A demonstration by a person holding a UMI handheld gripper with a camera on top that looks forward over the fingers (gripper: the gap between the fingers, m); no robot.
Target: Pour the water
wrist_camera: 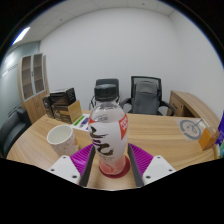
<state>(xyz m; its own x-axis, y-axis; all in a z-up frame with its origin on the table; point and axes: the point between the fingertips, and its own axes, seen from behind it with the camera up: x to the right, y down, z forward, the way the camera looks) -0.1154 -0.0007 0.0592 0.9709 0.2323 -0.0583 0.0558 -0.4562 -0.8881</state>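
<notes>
A clear plastic water bottle [109,135] with a black cap and a white and red label stands upright between my fingers, close in front of the camera. The gripper [110,165] is shut on it: both purple pads [84,158] press on its lower sides. The bottle's base is down at the wooden table [160,135]; I cannot tell whether it rests on it. A white cup [60,138] stands on the table to the left of the bottle, beyond the left finger, with its mouth open upward.
A round clock [190,127] lies on the table to the right, with coloured items [210,135] past it. Cardboard boxes [68,108] stand behind the cup. Black office chairs [145,95] are at the far side of the table, and a cabinet [33,80] stands at the left wall.
</notes>
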